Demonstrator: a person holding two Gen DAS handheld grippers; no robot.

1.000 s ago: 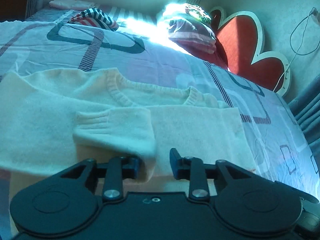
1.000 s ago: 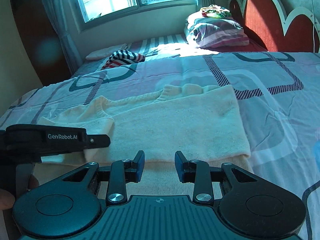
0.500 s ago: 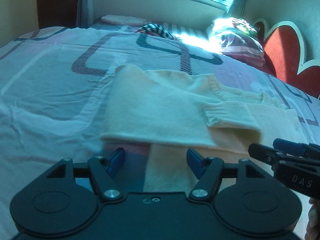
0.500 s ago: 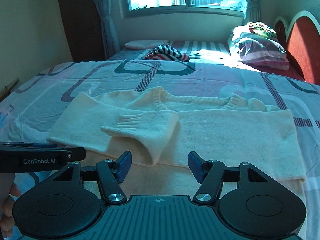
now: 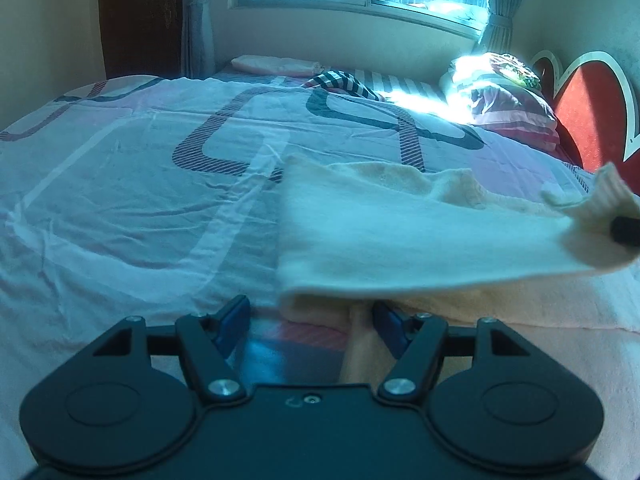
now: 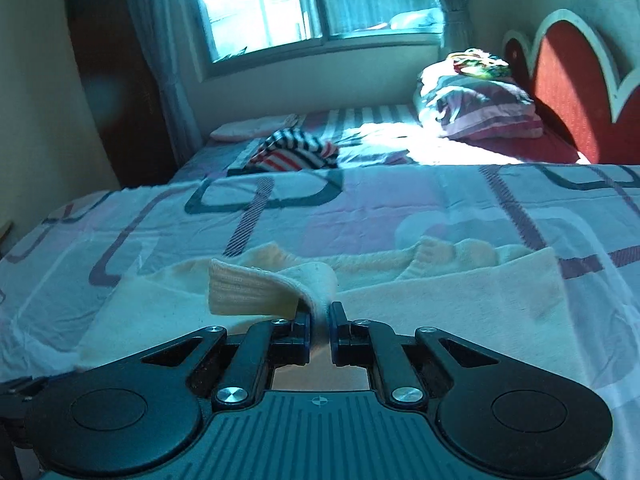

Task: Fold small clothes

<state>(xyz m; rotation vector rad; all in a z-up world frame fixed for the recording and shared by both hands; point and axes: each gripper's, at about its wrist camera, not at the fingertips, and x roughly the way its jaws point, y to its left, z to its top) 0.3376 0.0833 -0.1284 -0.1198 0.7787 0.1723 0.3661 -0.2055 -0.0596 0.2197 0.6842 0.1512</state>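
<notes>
A cream knit sweater [image 5: 392, 236] lies on the patterned bedsheet, its left side folded inward. My right gripper [image 6: 319, 330] is shut on the ribbed cuff [image 6: 252, 290] of the sleeve and holds it lifted a little above the sweater body [image 6: 460, 304]. The cuff and the right gripper's tip show at the right edge of the left wrist view [image 5: 600, 208]. My left gripper [image 5: 310, 326] is open and empty, low at the sweater's lower left corner, with the hem edge between its fingers.
A striped garment [image 6: 296, 152] lies at the far side of the bed. A pillow pile [image 6: 480, 108] sits by the red headboard [image 6: 568, 92]. A window [image 6: 304, 4] and a dark wardrobe [image 6: 116, 80] stand behind. Bedsheet [image 5: 120, 208] spreads left of the sweater.
My right gripper went from open to shut on the sleeve cuff and lifted it. My left gripper stayed open and shifted left along the sweater's bottom edge.
</notes>
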